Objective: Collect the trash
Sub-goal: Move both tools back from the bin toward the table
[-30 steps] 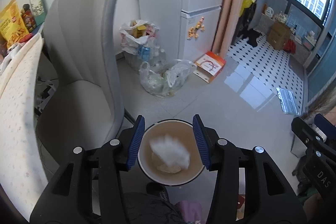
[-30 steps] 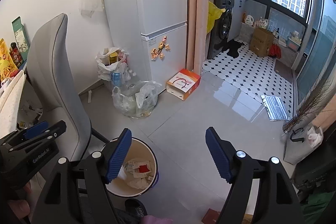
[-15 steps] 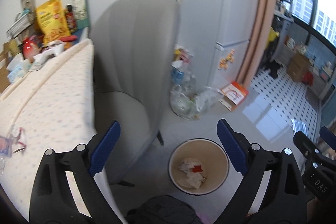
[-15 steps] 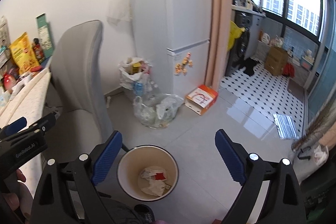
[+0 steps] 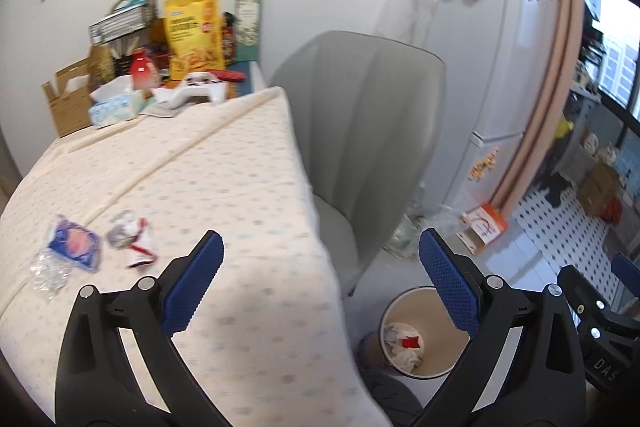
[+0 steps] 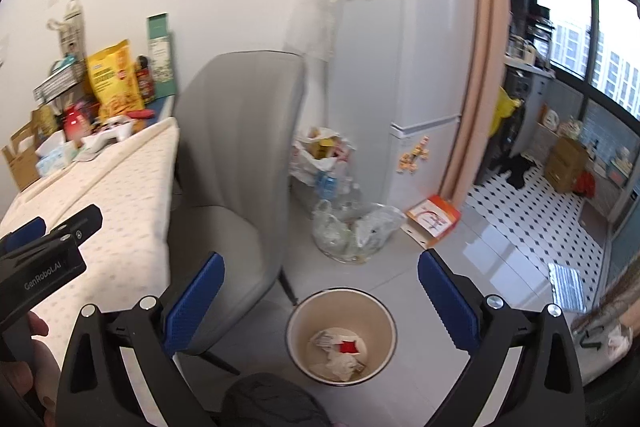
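My left gripper [image 5: 320,285] is open and empty, high over the corner of the cloth-covered table [image 5: 224,187]. On the table at the left lie a blue wrapper [image 5: 74,243], a crumpled clear wrapper [image 5: 46,273] and a red-and-white wrapper [image 5: 134,239]. The round trash bin [image 5: 394,317] stands on the floor below, with crumpled paper and a red scrap [image 5: 408,343] inside. My right gripper [image 6: 320,297] is open and empty above the bin [image 6: 296,327]. The left gripper's body shows at the left of the right wrist view [image 6: 44,259].
A grey chair [image 6: 240,163] stands between table and fridge [image 6: 404,67]. Plastic bags of bottles [image 6: 352,231] and an orange box [image 6: 434,219] lie on the floor by the fridge. Snacks, tissues and boxes [image 5: 160,67] crowd the table's far end.
My left gripper opened and released a white crumpled piece into the bin, then swung up and left towards the table. My right gripper rose and stayed open.
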The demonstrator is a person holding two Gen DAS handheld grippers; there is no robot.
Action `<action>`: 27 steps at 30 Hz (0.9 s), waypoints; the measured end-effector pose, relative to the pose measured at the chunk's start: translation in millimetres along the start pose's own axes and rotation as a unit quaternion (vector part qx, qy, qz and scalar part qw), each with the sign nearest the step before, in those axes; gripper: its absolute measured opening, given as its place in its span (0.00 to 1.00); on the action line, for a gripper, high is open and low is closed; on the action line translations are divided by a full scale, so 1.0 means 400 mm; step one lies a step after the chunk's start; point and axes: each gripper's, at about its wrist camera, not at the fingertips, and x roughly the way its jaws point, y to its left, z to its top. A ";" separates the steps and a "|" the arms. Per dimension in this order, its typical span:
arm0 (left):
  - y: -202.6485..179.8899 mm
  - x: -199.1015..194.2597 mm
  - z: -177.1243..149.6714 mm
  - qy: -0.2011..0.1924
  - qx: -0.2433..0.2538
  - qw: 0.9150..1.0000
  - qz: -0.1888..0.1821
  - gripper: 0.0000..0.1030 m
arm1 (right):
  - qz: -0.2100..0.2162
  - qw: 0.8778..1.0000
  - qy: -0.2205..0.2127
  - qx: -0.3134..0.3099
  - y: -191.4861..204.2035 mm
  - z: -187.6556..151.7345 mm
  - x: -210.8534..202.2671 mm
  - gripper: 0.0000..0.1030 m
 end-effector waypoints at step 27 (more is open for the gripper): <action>0.480 -0.136 -0.058 -0.029 -0.131 0.985 0.103 0.94 | 0.118 0.986 -0.004 -0.115 0.453 -0.019 -0.103 0.86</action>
